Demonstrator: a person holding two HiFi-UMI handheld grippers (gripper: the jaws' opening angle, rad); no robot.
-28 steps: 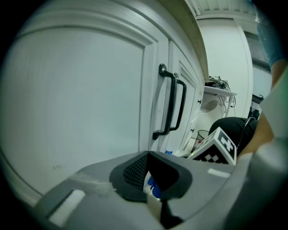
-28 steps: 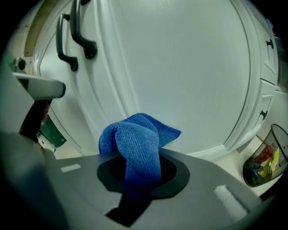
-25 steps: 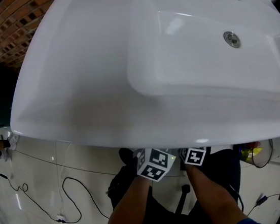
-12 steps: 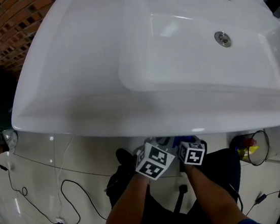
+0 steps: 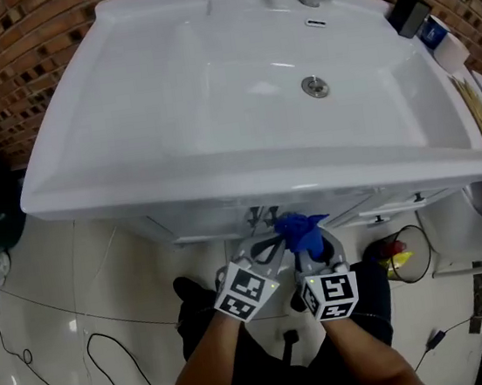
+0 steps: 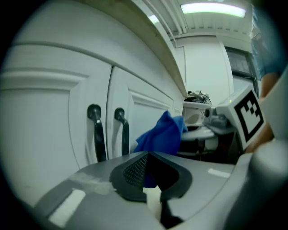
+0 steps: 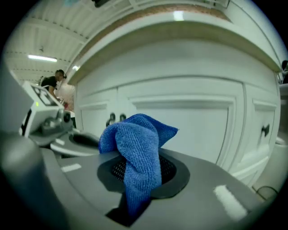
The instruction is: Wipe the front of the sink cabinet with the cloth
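The cloth (image 7: 137, 152), a blue one, is bunched and pinched between the jaws of the right tongs (image 5: 311, 241), with a loose fold standing up past the tips and a tail hanging down through the gap. The left tongs (image 5: 263, 239) sit just beside them on the left; their jaws are brought together with nothing caught between, and the blue seen beyond them in the left gripper view is the same cloth held by the other tool. Both tools point at the white cabinet (image 7: 189, 130) under the sink (image 5: 134, 184), close to the pair of dark door handles (image 6: 108, 130) where the two doors meet.

As for progress, the cloth is picked up and brought to the right place, so the getting-ready part looks done. The wiping itself is harder to judge. In the right gripper view the cloth stands near the door panel but a gap of white shows round it, so it does not seem to be pressed on the surface here; from the left gripper view it is close to the door by the handles, and I cannot tell whether it touches. The doors show no wet streaks or marks to tell a wiped part from an unwiped one. My reading is that most of the front remains to be covered: the wide panel on the right, the narrow door at the far right with its own handle (image 7: 265, 130), and the doors to the left of the handles.
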